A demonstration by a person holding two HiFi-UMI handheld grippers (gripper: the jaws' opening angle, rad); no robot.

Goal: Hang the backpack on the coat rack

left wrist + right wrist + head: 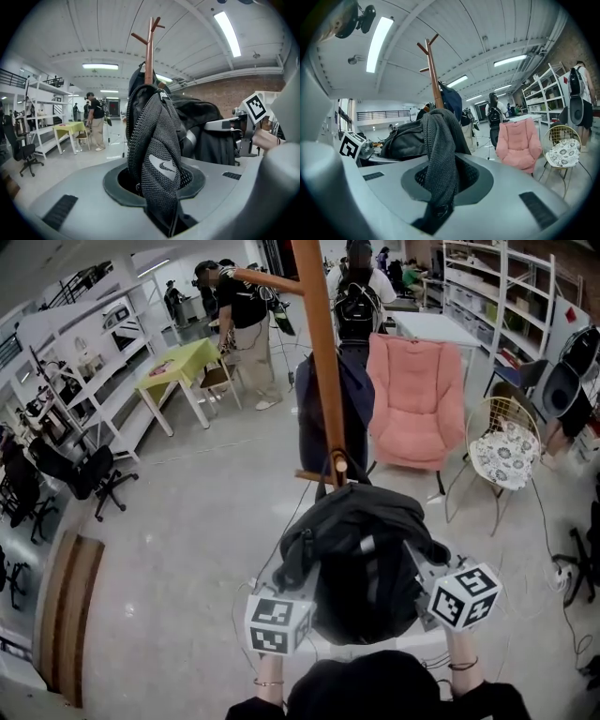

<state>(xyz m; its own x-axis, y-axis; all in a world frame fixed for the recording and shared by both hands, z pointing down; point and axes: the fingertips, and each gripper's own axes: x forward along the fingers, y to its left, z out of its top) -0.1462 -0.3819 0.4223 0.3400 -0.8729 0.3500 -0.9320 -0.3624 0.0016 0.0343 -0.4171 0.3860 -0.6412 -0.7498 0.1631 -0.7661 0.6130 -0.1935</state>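
Here, the limp, mesh-strapped backpack (361, 563) sags near a slim coat rack (322, 362).

The coat rack (322, 352) pole rises straight ahead, 1 lower peg (314, 475) just above the backpack (361, 559). A dark jacket (356, 409) hangs on its far side, a pink armchair (417, 399) to the right; bare floor (187, 521) lies open left.

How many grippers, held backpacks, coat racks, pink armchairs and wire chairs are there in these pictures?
grippers: 2, the left gripper and the right gripper, both shut on the backpack
held backpack: 1
coat rack: 1
pink armchair: 1
wire chair: 1
Total: 6
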